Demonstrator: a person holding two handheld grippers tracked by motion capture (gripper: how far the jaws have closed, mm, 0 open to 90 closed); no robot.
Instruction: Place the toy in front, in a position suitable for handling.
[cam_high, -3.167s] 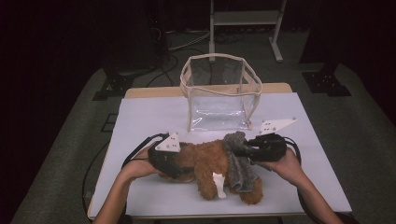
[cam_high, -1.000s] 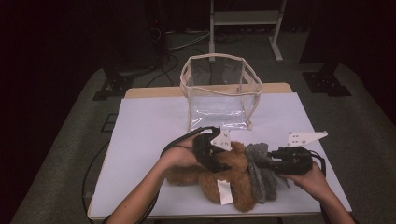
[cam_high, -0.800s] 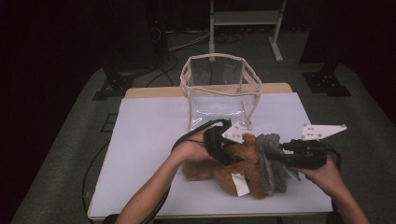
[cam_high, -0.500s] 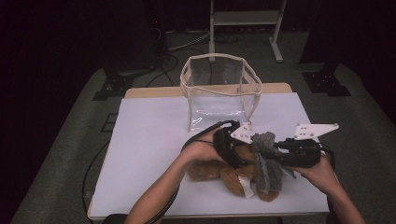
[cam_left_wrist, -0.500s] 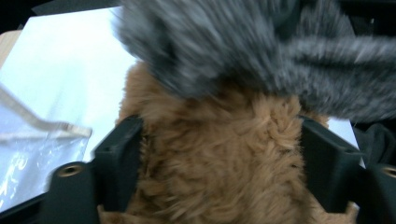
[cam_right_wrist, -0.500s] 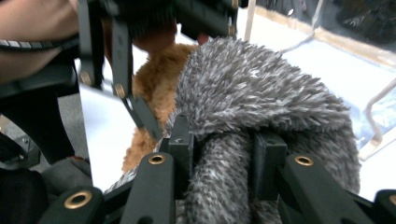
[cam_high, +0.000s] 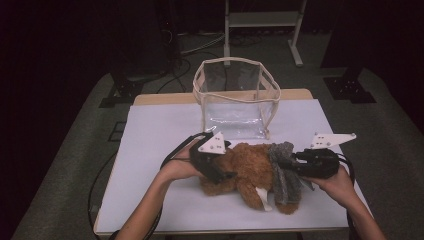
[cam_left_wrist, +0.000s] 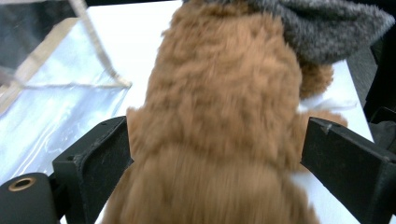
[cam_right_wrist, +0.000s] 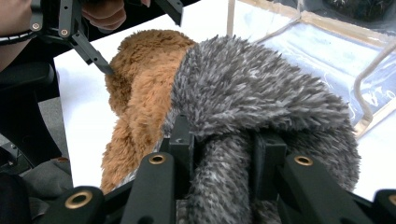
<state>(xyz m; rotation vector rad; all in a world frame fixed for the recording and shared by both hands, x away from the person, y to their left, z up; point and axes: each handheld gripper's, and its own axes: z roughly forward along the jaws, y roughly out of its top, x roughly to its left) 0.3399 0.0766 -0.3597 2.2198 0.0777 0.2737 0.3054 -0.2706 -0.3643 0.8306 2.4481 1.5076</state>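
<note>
A brown plush bear (cam_high: 245, 162) lies on its side on the white table (cam_high: 160, 130), a grey furry scarf (cam_high: 282, 172) wrapped round it. My left gripper (cam_high: 220, 172) is at the bear's left end. Its jaws have just been opening and now stand wide, with the brown fur (cam_left_wrist: 219, 93) between them. In its own view my left gripper (cam_left_wrist: 215, 140) straddles the body, with the scarf (cam_left_wrist: 327, 23) beyond. My right gripper (cam_high: 287, 165) is shut on the scarf. In the right gripper view my right gripper (cam_right_wrist: 224, 140) pinches a grey roll of scarf (cam_right_wrist: 252, 79), beside the bear (cam_right_wrist: 140, 79).
A clear plastic bag with beige trim (cam_high: 235, 100) stands open-topped at the back middle of the table, just behind the bear. The same bag (cam_left_wrist: 56, 102) lies to the left in the left gripper view. Dark floor, cables and a stand surround the table.
My left gripper has moved left along the bear, from beside the scarf to the bear's left end. The right gripper has stayed on the scarf, and the bear has barely shifted.
</note>
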